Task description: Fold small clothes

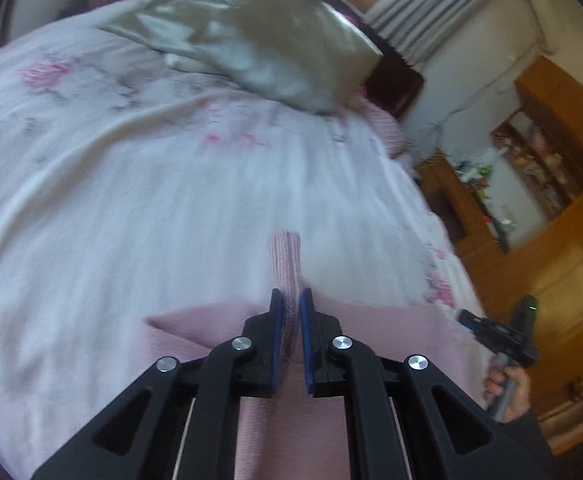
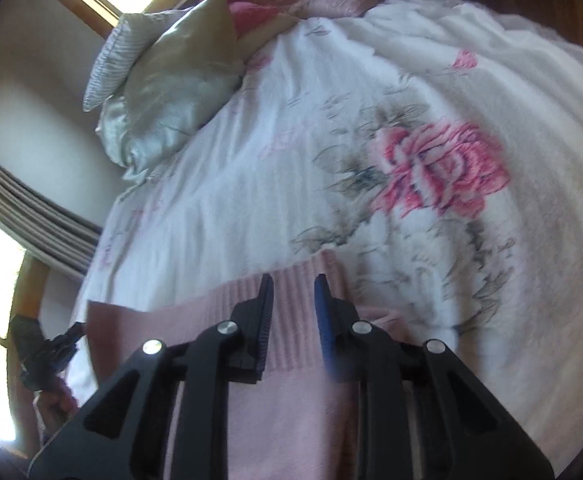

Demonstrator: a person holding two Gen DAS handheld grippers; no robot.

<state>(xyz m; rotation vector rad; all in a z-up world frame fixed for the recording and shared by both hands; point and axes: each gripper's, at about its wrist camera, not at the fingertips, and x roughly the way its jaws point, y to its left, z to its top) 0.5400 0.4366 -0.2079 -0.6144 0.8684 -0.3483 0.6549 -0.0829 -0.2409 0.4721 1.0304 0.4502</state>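
- Left claw is clenched on the ribbed hem of the pink knit sweater, lifting it for a fold.
- Right claw is released, straddling the ribbed band; the sweater lies on the floral bedspread.

two close wrist views along each gripper, angled down over the same floral bedspread and pillows
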